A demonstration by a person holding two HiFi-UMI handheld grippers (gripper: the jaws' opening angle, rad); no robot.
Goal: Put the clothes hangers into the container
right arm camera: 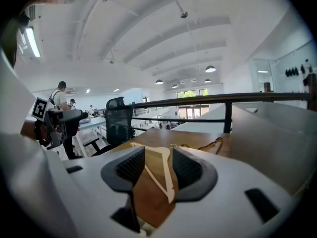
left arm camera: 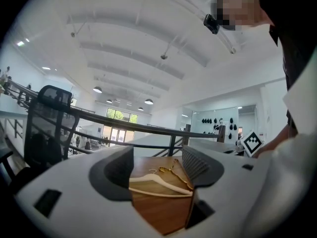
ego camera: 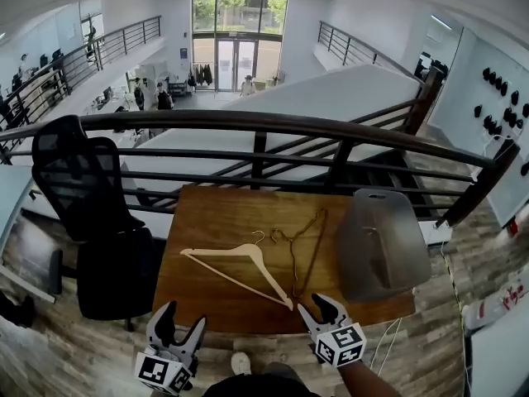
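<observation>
1 white hanger (ego camera: 248,250) beside gold hanger (ego camera: 292,263), grey container (ego camera: 380,242) nearby

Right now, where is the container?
In the head view the container sits at the right end of the table, just right of the wire hanger and close under the railing.

The flat wooden desk (ego camera: 223,222) is warm brown. The wooden clothes hanger (ego camera: 248,249) is pale cream. The thin metal hanger (ego camera: 292,259) is gold. The plastic container (ego camera: 380,242) is cloudy grey. The mesh office chair (ego camera: 91,188) is black. The left gripper (ego camera: 182,319) and right gripper (ego camera: 318,306) have dark grey jaws and cubes with black-and-white squares.
</observation>
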